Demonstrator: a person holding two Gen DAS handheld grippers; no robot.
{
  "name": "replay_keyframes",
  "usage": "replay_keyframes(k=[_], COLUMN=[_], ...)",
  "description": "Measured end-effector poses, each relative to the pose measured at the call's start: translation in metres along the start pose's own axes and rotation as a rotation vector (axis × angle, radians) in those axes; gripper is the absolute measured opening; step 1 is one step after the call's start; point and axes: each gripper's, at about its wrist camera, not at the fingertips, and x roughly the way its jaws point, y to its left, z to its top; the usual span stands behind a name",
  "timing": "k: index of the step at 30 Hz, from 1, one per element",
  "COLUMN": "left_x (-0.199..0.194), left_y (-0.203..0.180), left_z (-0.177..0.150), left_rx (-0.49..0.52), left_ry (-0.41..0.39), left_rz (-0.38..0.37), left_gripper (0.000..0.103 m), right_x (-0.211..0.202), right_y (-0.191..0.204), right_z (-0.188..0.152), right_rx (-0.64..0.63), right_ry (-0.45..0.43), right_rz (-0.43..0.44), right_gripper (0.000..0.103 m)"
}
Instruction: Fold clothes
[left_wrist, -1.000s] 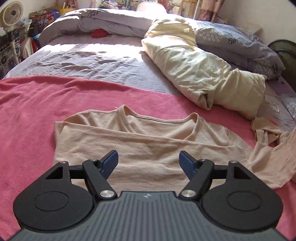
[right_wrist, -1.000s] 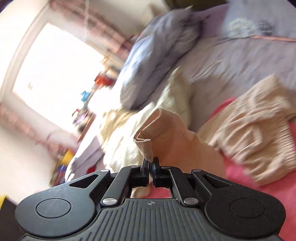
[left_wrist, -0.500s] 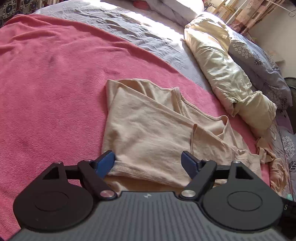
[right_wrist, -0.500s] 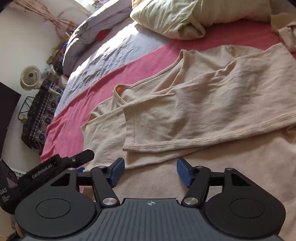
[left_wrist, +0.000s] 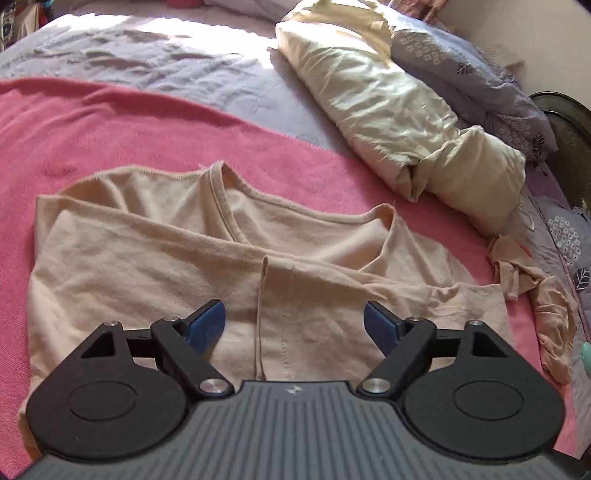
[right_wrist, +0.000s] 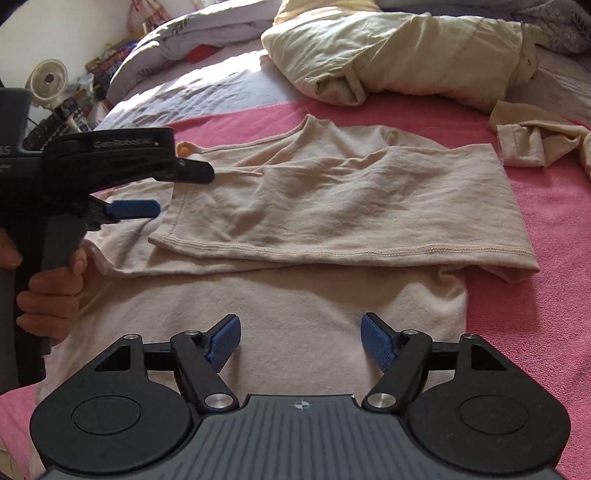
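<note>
Lying flat on bed (right_wrist: 535, 206): shirt (right_wrist: 280, 314), long axis toward both grippers | left gripper (left_wrist: 294, 321), right gripper (right_wrist: 300, 338) jaws wide, empty | right nearer hem

A home bedroom: rumpled bed (left_wrist: 177, 62), duvet (left_wrist: 388, 96), fan (right_wrist: 48, 79).

I see a beige shirt (right_wrist: 295, 206) lying flat across the middle of the right wrist frame, on a pink blanket (right_wrist: 546, 280). Its neckline sits toward the upper centre. One side is folded over the body, forming a broad panel with a stitched hem running left to right through mid-frame. The body below it is smooth and fills the lower centre. In the left wrist frame the shirt (left_wrist: 155, 258) spans the centre, wrinkled, with a fold edge running vertically at lower centre.
</note>
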Motion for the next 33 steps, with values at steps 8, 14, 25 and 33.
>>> replay_keyframes(k=[8, 14, 25, 33], left_x=[0.014, 0.019, -0.008, -0.003], left_y=[-0.005, 0.005, 0.001, 0.005], left_z=[-0.005, -0.001, -0.002, -0.007], left_rx=[-0.001, -0.085, -0.083, -0.134], left_ry=[0.001, -0.016, -0.066, -0.032], left_rz=[-0.073, -0.05, -0.079, -0.13], left_gripper=[0.076, 0.049, 0.017, 0.017], right_x=[-0.002, -0.001, 0.004, 0.006], right_y=[-0.001, 0.001, 0.012, 0.01], right_z=[-0.005, -0.007, -0.012, -0.011], right_rx=[-0.002, -0.023, -0.094, -0.094], right_ry=[-0.017, -0.029, -0.047, -0.054], right_rz=[0.044, 0.057, 0.047, 0.049], right_gripper=[0.086, 0.093, 0.103, 0.103])
